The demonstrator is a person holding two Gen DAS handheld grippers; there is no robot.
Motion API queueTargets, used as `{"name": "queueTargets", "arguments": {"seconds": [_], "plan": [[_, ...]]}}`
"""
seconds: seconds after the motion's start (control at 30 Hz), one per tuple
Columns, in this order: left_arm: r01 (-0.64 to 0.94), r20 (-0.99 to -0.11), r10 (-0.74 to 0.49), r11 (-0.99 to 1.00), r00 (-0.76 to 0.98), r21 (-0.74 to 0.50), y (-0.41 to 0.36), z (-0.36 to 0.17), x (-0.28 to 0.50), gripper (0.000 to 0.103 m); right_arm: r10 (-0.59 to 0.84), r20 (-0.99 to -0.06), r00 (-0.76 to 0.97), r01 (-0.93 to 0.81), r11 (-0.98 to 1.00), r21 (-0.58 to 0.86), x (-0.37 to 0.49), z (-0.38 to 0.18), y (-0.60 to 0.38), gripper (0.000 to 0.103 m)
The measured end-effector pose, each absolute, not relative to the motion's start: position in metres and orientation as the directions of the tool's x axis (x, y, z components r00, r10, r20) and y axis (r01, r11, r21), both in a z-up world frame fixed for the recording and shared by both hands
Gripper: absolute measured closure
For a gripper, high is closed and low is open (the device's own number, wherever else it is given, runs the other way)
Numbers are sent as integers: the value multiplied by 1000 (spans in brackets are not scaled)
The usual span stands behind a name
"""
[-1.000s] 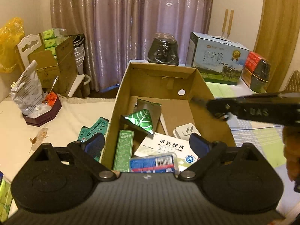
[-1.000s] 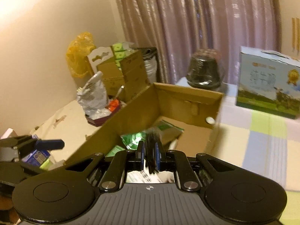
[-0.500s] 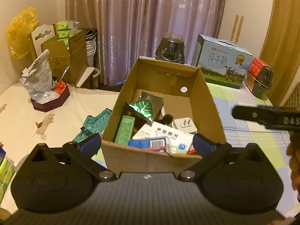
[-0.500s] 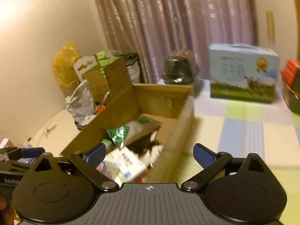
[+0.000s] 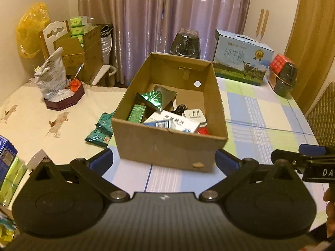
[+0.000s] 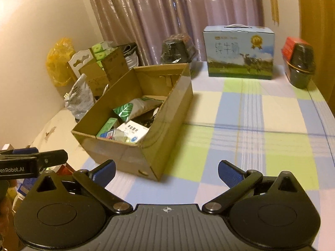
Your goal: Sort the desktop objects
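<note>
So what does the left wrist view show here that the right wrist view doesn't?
Left wrist only: teal packets on the cloth left of the cardboard box, a white plug adapter inside it, and the right gripper at the right edge.

Right wrist only: the left gripper at the left edge.

Both: the box, the green leaf pouch, the milk carton, both grippers open and empty.

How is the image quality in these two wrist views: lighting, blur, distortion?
Left wrist: warm dim light, strong fisheye bending at the edges, box and its contents fairly sharp. Right wrist: same orange cast, softer overall, curtain slightly smeared, glare on the wall.
</note>
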State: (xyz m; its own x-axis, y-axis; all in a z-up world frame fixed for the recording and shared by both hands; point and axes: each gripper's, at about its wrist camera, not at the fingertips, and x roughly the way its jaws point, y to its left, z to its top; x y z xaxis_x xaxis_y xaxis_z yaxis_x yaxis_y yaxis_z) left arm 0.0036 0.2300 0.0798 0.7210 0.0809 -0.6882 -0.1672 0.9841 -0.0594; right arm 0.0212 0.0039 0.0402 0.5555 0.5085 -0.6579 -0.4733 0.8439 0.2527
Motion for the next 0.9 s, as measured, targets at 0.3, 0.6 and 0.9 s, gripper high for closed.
{"name": "queueTargets", "arguments": {"seconds": [0.3, 0.6, 0.9], "plan": [[-181, -680, 68, 979, 730, -96, 215, 94, -27, 1, 482, -658, 579, -483, 853, 200, -17, 59, -1, 2], [-192, -668, 87, 978, 739, -86, 209, 104, -38, 1, 458, -648, 609, -493, 858, 143, -42, 62, 2, 2], [-198, -678, 107, 979, 728, -59, 210, 99, -37, 1, 449, -649, 614, -483, 864, 142, -42, 60, 2, 2]]}}
